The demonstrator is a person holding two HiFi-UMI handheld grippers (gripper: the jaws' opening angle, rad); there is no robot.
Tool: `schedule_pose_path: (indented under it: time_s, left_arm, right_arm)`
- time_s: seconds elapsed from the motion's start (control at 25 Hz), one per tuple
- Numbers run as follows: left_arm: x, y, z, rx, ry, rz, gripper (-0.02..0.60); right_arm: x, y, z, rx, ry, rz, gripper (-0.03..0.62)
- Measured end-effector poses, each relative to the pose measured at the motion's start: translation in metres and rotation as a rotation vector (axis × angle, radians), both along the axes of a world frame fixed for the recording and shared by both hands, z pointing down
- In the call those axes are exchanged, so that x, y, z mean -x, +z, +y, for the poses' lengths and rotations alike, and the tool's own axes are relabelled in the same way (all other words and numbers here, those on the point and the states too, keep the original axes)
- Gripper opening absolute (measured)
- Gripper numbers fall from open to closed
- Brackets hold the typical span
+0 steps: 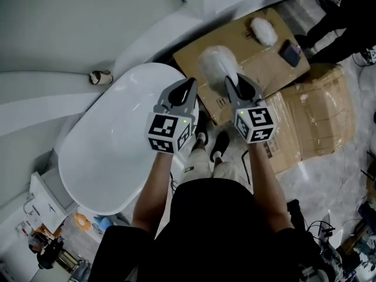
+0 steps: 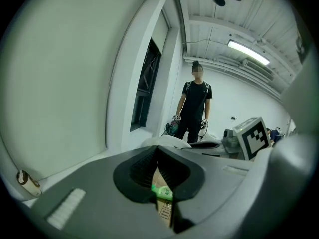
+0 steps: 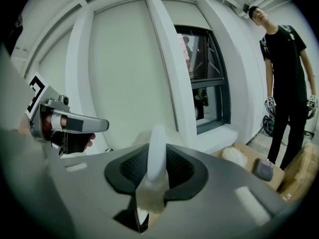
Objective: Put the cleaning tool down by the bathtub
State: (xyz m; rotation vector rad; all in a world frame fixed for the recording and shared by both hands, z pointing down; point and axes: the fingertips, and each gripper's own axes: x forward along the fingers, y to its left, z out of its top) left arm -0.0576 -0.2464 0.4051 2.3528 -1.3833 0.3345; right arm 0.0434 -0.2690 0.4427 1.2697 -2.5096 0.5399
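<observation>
Right hand-held gripper (image 1: 234, 82) clamps the duster (image 1: 216, 63) handle over the cardboard (image 1: 261, 54) beside the bathtub (image 1: 117, 140). The duster is not yet set down. Left hand-held gripper (image 1: 189, 86) closed, empty.

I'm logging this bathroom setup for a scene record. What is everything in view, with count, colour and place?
bathtub: one, white, left of the person's feet
cleaning tool: one, white and fluffy, above the cardboard
fluffy pad: one, white, on the cardboard
block: one, dark grey, beside the pad
cardboard: several sheets, brown, on the floor right of the tub
roll: one, pale, on the ledge behind the tub
bystander: one, in black, standing
left gripper: grey, shut, empty
right gripper: grey, shut on the cleaning tool's handle
</observation>
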Motion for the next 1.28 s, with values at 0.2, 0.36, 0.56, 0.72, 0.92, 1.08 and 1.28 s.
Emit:
schedule_pose_path:
  time_s: [0.2,0.36,0.56,0.72,0.92,1.08,1.28]
  left_arm:
    - [0.015,0.027,-0.027,0.029,0.002,0.007,-0.002]
    - [0.027,0.051,-0.042,0.056,0.0,0.013,-0.003]
    - [0.035,0.08,-0.054,0.088,0.003,0.021,-0.002]
    - [0.039,0.103,-0.061,0.119,0.009,0.028,-0.003]
    - [0.04,0.131,-0.068,0.151,0.025,0.028,-0.002]
    - [0.04,0.151,-0.071,0.172,0.045,0.014,-0.002]
    - [0.037,0.178,-0.079,0.196,0.067,0.007,-0.003]
  right_arm:
    - [0.007,0.036,-0.024,0.047,0.031,0.011,0.095]
    - [0.014,0.064,-0.038,0.082,0.052,0.013,0.095]
    - [0.029,0.096,-0.047,0.122,0.045,0.029,0.095]
    - [0.038,0.121,-0.054,0.147,0.039,0.059,0.095]
    - [0.04,0.155,-0.061,0.189,0.074,0.061,0.095]
    - [0.045,0.185,-0.062,0.228,0.096,0.052,0.095]
    - [0.048,0.222,-0.071,0.261,0.106,0.064,0.095]
